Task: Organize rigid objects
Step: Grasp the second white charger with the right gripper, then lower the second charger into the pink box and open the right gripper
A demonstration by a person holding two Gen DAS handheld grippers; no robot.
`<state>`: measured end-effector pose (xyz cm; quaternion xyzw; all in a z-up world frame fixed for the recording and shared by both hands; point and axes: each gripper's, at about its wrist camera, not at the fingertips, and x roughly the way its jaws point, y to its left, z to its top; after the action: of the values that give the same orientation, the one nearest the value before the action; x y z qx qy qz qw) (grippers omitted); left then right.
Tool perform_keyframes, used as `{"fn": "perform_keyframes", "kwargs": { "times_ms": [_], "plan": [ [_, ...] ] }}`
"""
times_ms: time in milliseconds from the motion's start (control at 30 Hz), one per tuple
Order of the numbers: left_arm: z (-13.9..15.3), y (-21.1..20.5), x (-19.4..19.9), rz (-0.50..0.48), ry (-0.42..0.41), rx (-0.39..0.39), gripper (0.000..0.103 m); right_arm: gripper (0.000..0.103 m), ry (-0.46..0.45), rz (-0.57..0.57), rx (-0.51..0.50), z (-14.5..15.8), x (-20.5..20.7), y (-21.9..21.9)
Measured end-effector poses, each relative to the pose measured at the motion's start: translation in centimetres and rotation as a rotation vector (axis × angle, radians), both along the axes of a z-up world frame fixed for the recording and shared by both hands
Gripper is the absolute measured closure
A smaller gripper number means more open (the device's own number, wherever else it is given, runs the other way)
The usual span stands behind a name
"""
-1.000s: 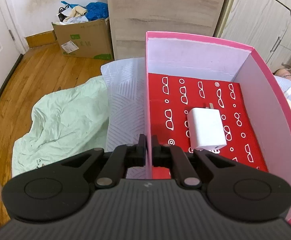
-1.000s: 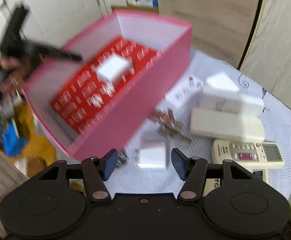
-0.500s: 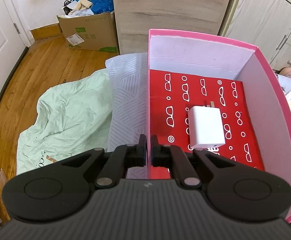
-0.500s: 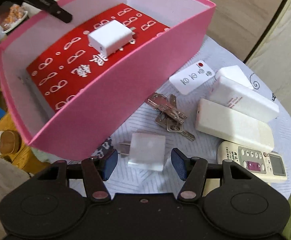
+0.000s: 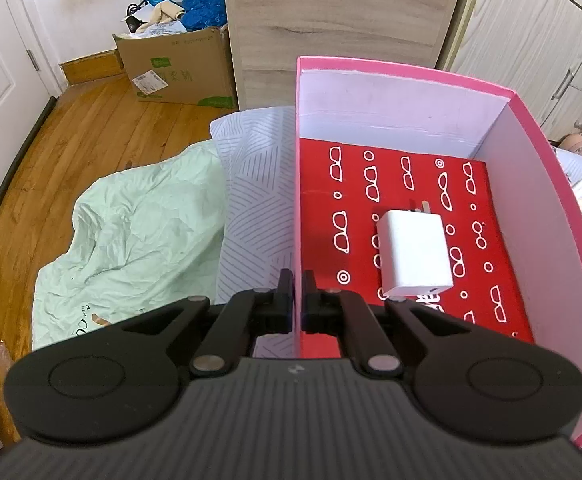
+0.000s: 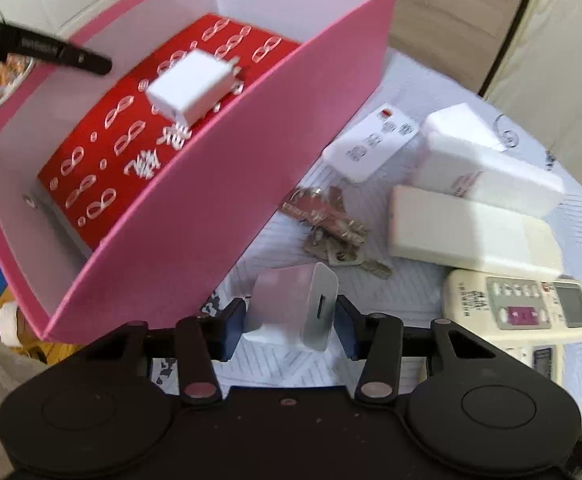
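A pink box (image 5: 539, 184) with a red patterned floor holds one white charger (image 5: 413, 254). My left gripper (image 5: 297, 300) is shut on the box's left wall and holds it. In the right wrist view the box (image 6: 227, 184) is tilted, with the charger (image 6: 191, 88) inside. My right gripper (image 6: 290, 318) is closed around a second white charger (image 6: 297, 308), raised off the table beside the box.
On the round white table (image 6: 551, 168) lie a bunch of keys (image 6: 331, 224), a small white remote (image 6: 371, 142), two white boxes (image 6: 475, 232), and a beige air-conditioner remote (image 6: 519, 304). A cardboard box (image 5: 175, 68) and green sheet (image 5: 131, 240) lie on the floor.
My right gripper closed on the second charger and lifted it, tipping it up. The left gripper kept holding the box wall, shifting slightly.
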<state>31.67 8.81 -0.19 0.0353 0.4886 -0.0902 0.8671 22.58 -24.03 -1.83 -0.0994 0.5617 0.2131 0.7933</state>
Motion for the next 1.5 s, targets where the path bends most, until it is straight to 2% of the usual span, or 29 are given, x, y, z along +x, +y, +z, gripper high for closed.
{"fn": "perform_keyframes", "kwargs": {
  "times_ms": [267, 400, 533, 667, 767, 867, 1000, 1300, 1500],
  "plan": [
    [0.0, -0.3, 0.0, -0.007, -0.013, 0.013, 0.101, 0.05, -0.109, -0.085, 0.011, 3.5, -0.7, -2.1],
    [0.1, -0.2, -0.1, 0.007, -0.002, -0.005, 0.101, 0.05, -0.143, -0.123, 0.067, 5.4, -0.4, -3.1],
    [0.2, -0.3, 0.0, 0.001, -0.002, 0.006, 0.101, 0.05, -0.202, -0.171, 0.082, 7.2, -0.2, -3.6],
    [0.2, -0.3, 0.0, 0.001, -0.001, 0.007, 0.101, 0.05, -0.264, -0.226, 0.136, 9.4, -0.1, -3.8],
    [0.2, -0.3, 0.0, 0.0, -0.001, 0.009, 0.101, 0.05, -0.279, -0.226, 0.207, 10.8, -0.1, -3.1],
    [0.2, -0.3, 0.1, 0.0, -0.001, 0.008, 0.101, 0.05, -0.259, -0.184, 0.269, 11.3, 0.1, -1.2],
    [0.2, -0.2, 0.1, 0.0, -0.003, 0.008, 0.101, 0.05, -0.198, -0.114, 0.308, 10.6, 0.8, 2.2],
    [0.2, -0.3, 0.0, -0.013, -0.008, 0.012, 0.101, 0.05, 0.032, -0.081, 0.311, 5.2, 4.1, 8.8],
    [0.2, -0.3, -0.1, -0.02, -0.013, 0.014, 0.101, 0.05, 0.102, -0.063, 0.253, 2.5, 4.9, 11.6]
  ]
}}
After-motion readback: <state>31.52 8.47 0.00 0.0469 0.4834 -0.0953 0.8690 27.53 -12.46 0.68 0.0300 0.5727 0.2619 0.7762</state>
